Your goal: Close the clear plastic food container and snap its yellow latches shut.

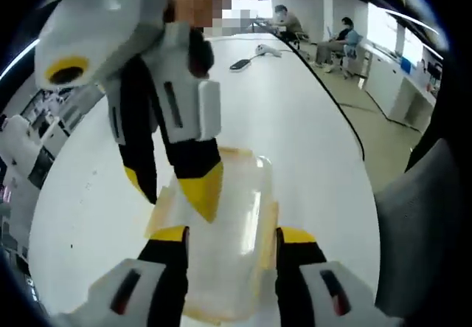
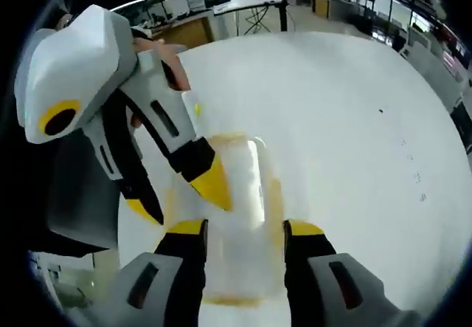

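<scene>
We have both grippers over the clear container (image 1: 225, 246) on the white table (image 1: 295, 113): left gripper (image 1: 233, 235) and right gripper (image 2: 243, 229) jaws spread, straddling its lid.

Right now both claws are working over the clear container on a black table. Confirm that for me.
Not quite: the table is white, not black, as the left gripper view shows. The rest holds: the left claw and the right claw both sit over the clear container, each with its jaws spread along the sides.
</scene>
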`<state>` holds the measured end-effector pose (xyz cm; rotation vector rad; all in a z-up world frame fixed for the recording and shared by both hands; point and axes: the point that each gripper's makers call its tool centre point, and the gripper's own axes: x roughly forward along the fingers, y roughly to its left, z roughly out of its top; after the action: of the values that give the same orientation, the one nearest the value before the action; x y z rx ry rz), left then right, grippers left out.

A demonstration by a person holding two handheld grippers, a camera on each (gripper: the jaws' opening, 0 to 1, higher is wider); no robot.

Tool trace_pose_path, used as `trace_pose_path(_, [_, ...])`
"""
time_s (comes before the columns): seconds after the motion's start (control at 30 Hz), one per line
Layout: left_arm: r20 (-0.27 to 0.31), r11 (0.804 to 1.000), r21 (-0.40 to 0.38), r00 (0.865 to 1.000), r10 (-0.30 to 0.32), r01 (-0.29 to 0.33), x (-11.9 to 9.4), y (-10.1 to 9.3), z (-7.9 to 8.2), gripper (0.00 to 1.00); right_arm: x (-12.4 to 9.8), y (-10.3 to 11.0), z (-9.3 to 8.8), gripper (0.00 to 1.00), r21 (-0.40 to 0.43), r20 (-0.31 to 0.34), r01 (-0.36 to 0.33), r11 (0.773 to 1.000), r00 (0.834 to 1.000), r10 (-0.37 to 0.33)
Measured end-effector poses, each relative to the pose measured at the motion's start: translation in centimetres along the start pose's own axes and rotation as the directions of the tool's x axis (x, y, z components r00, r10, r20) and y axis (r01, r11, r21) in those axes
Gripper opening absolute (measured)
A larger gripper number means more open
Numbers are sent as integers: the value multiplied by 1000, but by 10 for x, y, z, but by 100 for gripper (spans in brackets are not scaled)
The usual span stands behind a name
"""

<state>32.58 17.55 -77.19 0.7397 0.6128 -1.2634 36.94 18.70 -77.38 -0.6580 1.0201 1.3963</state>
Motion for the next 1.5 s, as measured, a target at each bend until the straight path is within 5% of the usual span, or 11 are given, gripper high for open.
trace_pose_path(0.3, [7, 999, 46, 1000, 11, -11, 2, -2, -2, 44, 8, -1, 1, 39, -37, -106, -49, 998, 993, 45])
trace_pose_path(0.57, [-2, 998, 60, 1000, 20, -20, 3, 0, -2, 43, 12, 0, 1, 37, -111, -277, -91, 990, 959, 57])
trace_pose_path(0.77, [-11, 999, 42, 1000, 24, -24, 4, -2, -2, 41, 15, 4, 3, 35, -159, -308, -131, 979, 948, 77])
trace_pose_path(0.8, [-9, 999, 39, 1000, 27, -26, 4, -3, 0, 41, 8, 19, -10, 35, -81, -372, -179, 980, 918, 137])
trace_pose_path(0.83, [-10, 999, 39, 1000, 30, -29, 4, -3, 0, 41, 14, 9, 0, 35, -138, -325, -142, 980, 941, 91])
trace_pose_path(1.17, [13, 998, 45, 999, 47, -48, -1, 0, -3, 39, 17, 7, 3, 36, -119, -371, -109, 987, 927, 58])
trace_pose_path(1.33, [35, 998, 41, 999, 42, -44, -1, 1, -2, 39, 16, 8, 3, 37, -141, -426, -70, 988, 905, 3])
trace_pose_path(1.5, [31, 998, 43, 999, 40, -42, 2, 0, -2, 40, 15, 5, 4, 37, -135, -415, -65, 989, 910, 3])
